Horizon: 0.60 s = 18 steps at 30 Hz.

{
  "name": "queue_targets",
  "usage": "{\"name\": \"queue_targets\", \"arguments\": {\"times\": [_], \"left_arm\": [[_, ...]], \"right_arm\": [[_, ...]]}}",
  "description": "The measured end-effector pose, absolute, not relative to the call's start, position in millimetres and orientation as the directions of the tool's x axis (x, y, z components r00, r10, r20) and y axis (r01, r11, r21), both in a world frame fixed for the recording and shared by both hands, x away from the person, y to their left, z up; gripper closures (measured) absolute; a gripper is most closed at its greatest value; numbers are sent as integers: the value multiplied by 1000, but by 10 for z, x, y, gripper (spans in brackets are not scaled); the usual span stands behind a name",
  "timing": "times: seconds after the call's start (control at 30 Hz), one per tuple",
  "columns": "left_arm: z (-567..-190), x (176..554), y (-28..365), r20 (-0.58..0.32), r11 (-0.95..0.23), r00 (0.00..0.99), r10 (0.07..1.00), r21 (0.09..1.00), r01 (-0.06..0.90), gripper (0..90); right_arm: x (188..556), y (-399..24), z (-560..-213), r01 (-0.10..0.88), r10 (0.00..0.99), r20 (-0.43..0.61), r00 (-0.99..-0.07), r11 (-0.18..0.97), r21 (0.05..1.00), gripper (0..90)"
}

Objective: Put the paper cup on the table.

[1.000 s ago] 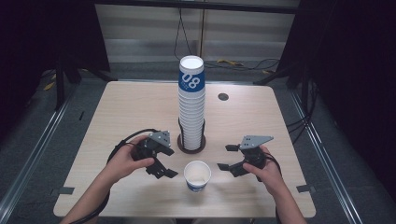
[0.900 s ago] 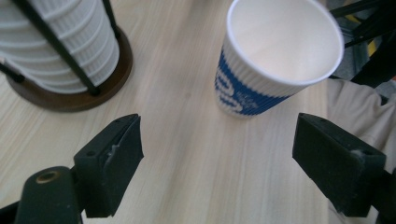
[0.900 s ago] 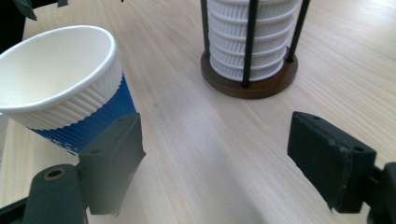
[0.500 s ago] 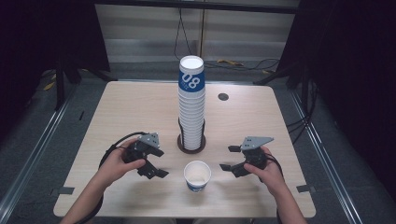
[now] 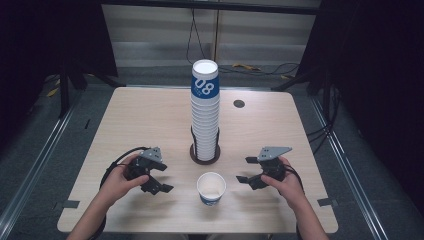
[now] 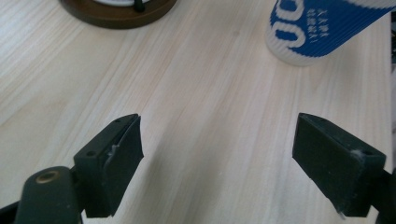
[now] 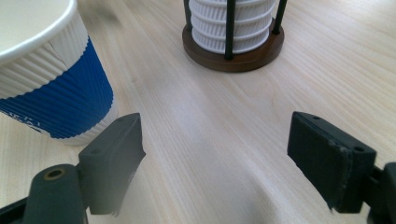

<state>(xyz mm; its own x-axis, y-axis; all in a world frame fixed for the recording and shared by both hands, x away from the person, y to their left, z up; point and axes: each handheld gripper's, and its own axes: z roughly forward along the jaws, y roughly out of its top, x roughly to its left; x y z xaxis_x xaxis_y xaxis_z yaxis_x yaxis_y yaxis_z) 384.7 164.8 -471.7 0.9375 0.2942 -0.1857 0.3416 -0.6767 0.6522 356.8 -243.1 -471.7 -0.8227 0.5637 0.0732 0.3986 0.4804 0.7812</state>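
High view: single paper cup (image 5: 211, 188) upright on surface (image 5: 150, 115), between left gripper (image 5: 159, 181) and right gripper (image 5: 245, 170), both wide, empty; likely light, crushable; best gripped gently across ribbed wall

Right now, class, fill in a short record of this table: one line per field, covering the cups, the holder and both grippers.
single cup: upright, near edge, apart from both grippers
cup stack: tall, nested, upright in its holder
holder: round brown base, black rods
left gripper: open, empty, left of the single cup
right gripper: open, empty, right of it
table: light wood
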Motion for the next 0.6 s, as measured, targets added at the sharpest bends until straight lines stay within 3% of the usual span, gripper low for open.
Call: {"name": "queue_targets", "arguments": {"times": [0.6], "left_arm": [[-4936, 3770, 1763, -120, -714, 941, 317, 623, 320, 159]], "right_arm": [[3595, -2354, -4805, 391, 544, 31, -838, 561, 730, 179]]}}
